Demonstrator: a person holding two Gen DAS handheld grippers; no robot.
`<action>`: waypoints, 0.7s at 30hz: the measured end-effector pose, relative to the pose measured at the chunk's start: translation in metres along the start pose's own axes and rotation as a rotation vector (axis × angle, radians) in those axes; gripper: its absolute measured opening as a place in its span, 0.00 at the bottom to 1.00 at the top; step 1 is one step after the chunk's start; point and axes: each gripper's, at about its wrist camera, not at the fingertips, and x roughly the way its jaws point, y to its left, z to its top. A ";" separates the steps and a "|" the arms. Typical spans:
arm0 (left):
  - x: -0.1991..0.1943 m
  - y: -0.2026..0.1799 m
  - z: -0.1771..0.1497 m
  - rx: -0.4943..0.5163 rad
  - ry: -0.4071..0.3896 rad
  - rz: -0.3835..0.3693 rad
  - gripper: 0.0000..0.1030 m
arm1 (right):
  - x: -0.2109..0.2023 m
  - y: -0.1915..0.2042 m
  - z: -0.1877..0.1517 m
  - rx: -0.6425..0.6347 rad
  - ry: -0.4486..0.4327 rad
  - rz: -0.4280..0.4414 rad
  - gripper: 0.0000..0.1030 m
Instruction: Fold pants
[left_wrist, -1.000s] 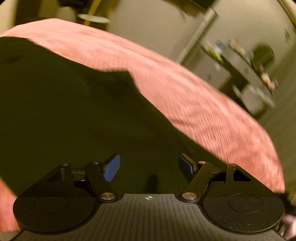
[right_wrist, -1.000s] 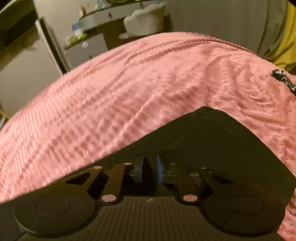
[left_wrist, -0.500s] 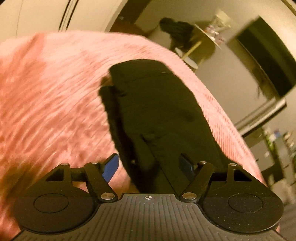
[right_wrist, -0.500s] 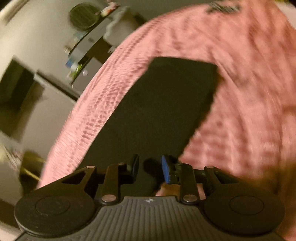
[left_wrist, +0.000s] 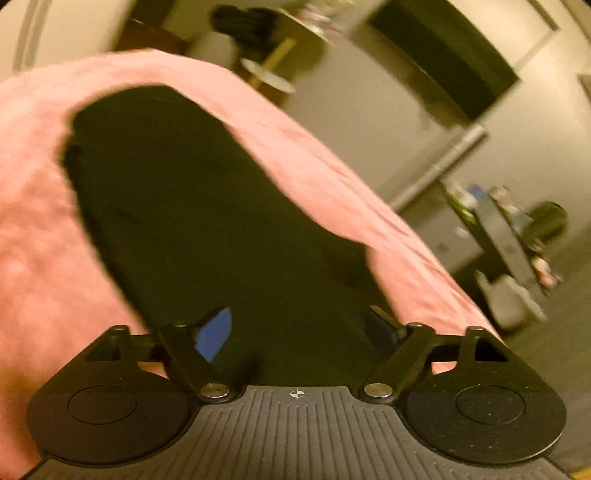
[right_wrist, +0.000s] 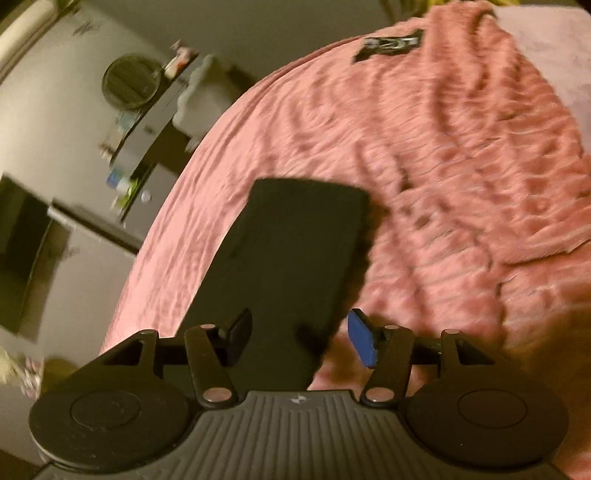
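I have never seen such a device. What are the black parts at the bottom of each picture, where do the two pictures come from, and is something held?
No robot is here: a person holds one two-finger gripper in each hand. Each gripper has a camera that looks forward along its fingers, so the black parts at the bottom are the tool itself. One picture is from the left gripper, the other from the right gripper. Both show black pants, lying long and narrow on a pink blanket. A small dark patch lies far off on the blanket. Both grippers are open, fingers with blue pads apart. They hold nothing.
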 end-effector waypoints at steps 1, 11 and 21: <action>0.006 -0.013 -0.008 0.019 0.024 -0.026 0.88 | 0.003 -0.003 0.004 0.010 0.005 0.010 0.56; 0.092 -0.103 -0.096 0.312 0.238 0.034 0.91 | 0.053 -0.042 0.036 0.206 0.081 0.126 0.41; 0.085 -0.098 -0.117 0.357 0.235 0.054 0.92 | 0.037 -0.002 0.038 -0.051 -0.014 0.186 0.12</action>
